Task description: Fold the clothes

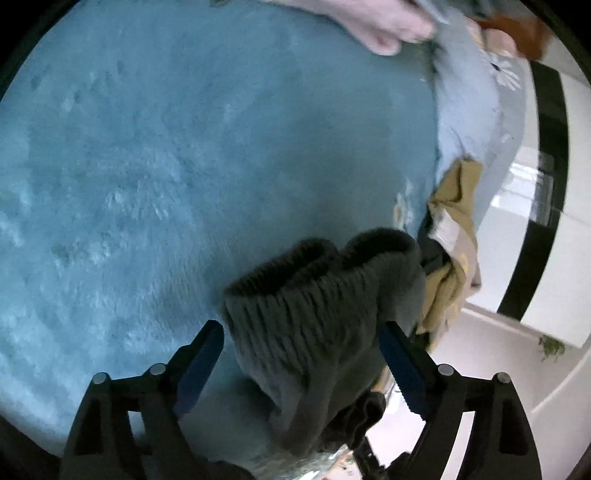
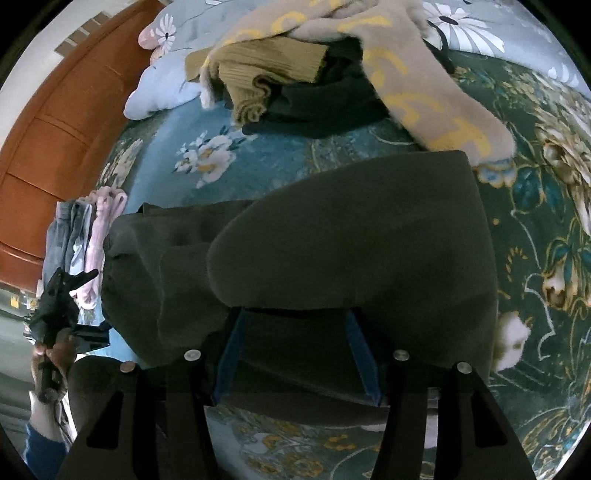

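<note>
Left jaws [image 1: 301, 369]: wide apart, ribbed cuff of the dark green sweater [image 1: 314, 314] between them, not pinched.
Right jaws [image 2: 295, 354]: apart, sweater body draped over them.
Sweater: lies long across the bed [image 2: 535, 184], left to right.

The dark green garment [image 2: 351, 240] hides the right claw's [image 2: 295, 325] fingertips.

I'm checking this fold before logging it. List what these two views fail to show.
- Right wrist view: the right gripper has its fingertips covered by the dark green garment, so any grip is hidden.
- Left wrist view: the ribbed cuff lies between the open left gripper fingers; its lower end is cut off by the frame's bottom edge.
- Left wrist view: the hand at the top is blurred and cropped.
- Right wrist view: the black item is mostly buried under the clothes pile.
</note>
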Demonstrator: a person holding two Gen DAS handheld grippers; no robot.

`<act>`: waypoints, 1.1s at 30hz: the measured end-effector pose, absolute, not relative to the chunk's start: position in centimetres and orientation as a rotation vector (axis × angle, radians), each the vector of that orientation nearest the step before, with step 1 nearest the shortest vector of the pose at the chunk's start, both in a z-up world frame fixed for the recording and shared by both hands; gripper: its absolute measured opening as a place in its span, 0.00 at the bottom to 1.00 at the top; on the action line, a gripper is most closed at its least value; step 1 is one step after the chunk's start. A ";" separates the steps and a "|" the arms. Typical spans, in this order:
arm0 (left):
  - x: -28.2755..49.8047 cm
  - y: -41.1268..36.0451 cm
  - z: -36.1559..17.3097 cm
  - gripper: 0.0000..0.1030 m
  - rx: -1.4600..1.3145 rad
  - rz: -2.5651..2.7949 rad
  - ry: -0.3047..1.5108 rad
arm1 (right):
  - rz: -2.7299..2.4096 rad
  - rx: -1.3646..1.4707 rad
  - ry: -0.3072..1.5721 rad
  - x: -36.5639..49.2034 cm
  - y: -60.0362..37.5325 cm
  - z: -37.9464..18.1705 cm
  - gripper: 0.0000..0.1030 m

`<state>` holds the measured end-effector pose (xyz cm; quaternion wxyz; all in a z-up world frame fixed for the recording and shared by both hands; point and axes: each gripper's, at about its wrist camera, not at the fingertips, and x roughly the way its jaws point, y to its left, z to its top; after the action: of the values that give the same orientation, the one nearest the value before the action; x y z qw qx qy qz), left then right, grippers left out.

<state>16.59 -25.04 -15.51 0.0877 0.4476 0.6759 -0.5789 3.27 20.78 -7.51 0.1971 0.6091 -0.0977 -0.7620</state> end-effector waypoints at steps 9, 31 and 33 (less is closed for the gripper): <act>13.8 -25.2 -13.3 0.81 1.275 -1.881 1.827 | -2.127 1.722 -0.307 3.7 21.1 -7.3 0.55; 13.6 -20.6 -4.9 0.25 1.201 -2.226 1.197 | -2.163 1.648 -0.464 4.1 25.7 -5.8 0.55; 13.6 -19.5 -3.6 0.24 1.175 -2.252 1.120 | -2.166 1.652 -0.475 4.1 26.4 -6.0 0.55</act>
<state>13.59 -19.49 -3.55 0.1816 0.4163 0.3968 -0.7976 4.14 26.37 -6.02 0.1870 0.5867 -0.1688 -0.7696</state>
